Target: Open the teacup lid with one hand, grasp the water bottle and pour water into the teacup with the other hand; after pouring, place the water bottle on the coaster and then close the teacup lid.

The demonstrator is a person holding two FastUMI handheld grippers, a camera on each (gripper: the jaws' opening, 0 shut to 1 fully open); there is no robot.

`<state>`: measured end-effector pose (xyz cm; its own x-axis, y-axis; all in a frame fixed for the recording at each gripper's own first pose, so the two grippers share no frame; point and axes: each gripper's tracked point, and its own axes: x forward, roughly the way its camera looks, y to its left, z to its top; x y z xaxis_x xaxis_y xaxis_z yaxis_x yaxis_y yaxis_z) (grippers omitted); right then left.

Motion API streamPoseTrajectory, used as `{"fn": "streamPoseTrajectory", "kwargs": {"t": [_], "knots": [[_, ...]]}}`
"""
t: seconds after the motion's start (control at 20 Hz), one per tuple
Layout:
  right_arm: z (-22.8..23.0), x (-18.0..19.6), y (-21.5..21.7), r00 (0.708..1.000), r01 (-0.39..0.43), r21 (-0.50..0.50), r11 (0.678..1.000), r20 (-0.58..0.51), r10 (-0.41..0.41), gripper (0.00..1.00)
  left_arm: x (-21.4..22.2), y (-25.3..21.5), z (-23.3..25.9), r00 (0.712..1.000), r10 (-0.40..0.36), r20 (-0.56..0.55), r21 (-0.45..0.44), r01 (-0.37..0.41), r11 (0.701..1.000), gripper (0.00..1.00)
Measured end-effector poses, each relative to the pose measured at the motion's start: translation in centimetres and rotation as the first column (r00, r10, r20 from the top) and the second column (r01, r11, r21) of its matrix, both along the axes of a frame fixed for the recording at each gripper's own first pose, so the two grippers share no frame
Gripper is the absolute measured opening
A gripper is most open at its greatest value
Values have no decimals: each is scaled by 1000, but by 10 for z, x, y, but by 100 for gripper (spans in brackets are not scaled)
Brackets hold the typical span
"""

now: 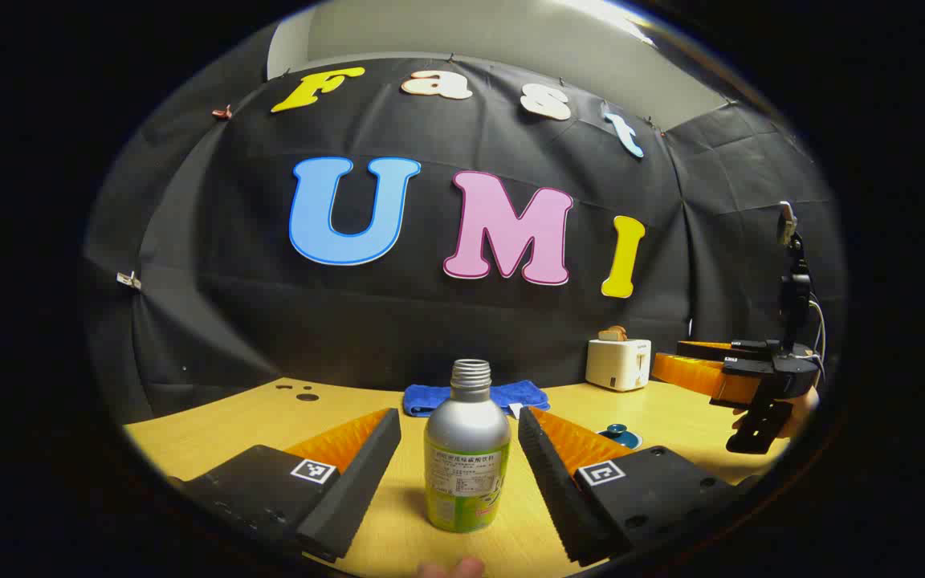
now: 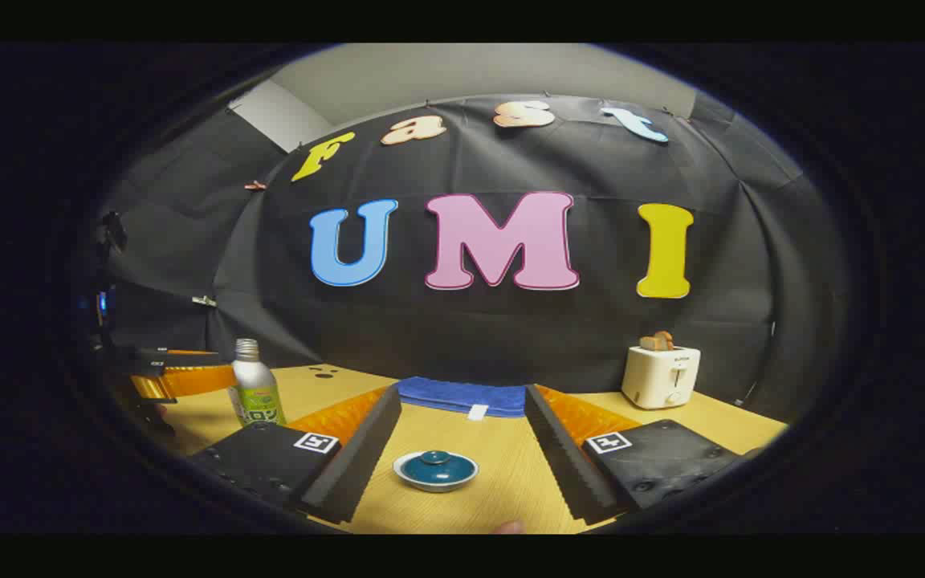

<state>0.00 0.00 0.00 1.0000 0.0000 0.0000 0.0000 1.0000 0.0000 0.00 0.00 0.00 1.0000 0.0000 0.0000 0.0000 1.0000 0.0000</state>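
A silver water bottle (image 1: 466, 457) with a green label and an uncapped threaded neck stands upright on the wooden table (image 1: 213, 433). My left gripper (image 1: 458, 416) is open, one finger on each side of the bottle, with a gap on both sides. A low teal teacup (image 2: 435, 470) with its lid on sits on the table between the spread fingers of my open right gripper (image 2: 462, 395), which does not touch it. In the right gripper view the bottle (image 2: 254, 393) and the left gripper (image 2: 181, 377) stand at the far left. The teacup (image 1: 621, 435) lies to the bottle's right.
A folded blue cloth (image 2: 462, 396) lies along the back of the table against the wall. A white toaster (image 2: 661, 376) with bread in it stands at the back right. The right gripper (image 1: 751, 377) and the hand holding it hover at the right edge of the left gripper view.
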Motion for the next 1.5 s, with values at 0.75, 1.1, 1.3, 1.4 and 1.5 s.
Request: {"fn": "streamPoseTrajectory", "kwargs": {"t": [0.75,1.1,1.3,1.4,1.5], "knots": [[-6,3,0,1000,-14,7,1000,-1,14,96,3,-6,-18,1000,-10,-28,-7,10,1000,94],[-71,25,2,978,-32,4,999,-204,32,95,7,0,-27,999,4,-48,-2,-4,1000,94],[-98,27,16,949,-80,19,997,-305,82,80,9,-1,-33,998,-6,-59,-12,6,1000,94],[-103,30,20,944,-90,8,996,-319,88,71,9,0,-33,998,-7,-58,-8,7,1000,94],[-106,34,21,940,-95,-17,995,-330,84,69,8,-1,-34,998,-9,-55,3,9,1000,94]]}}
